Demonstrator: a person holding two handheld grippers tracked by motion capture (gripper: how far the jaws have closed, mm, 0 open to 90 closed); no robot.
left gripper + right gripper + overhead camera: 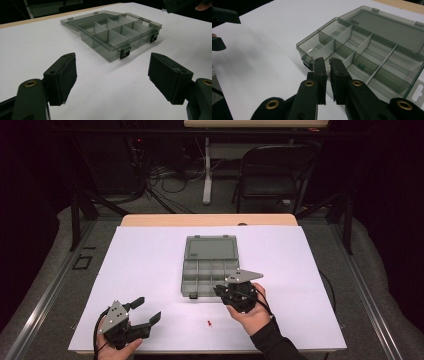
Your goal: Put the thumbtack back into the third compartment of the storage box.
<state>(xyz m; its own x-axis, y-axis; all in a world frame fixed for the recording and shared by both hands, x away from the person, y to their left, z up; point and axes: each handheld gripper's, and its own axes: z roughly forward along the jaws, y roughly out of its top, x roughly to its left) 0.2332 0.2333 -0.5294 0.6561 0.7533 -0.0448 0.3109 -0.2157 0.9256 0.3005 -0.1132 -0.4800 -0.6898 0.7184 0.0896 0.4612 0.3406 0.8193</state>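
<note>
Box [210,267] mid-sheet, open margins around.

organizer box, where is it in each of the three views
High view: the box lies open at the centre of the white sheet, lid away from the person.
Left gripper view: upper centre, beyond the open jaws.
Right gripper view: right half, just past the nearly closed jaws.
Shared landmark: the black latches on the box's front wall.

Dark room, grey floor, black folding chair [272,172] behind the table [150,220].
</note>
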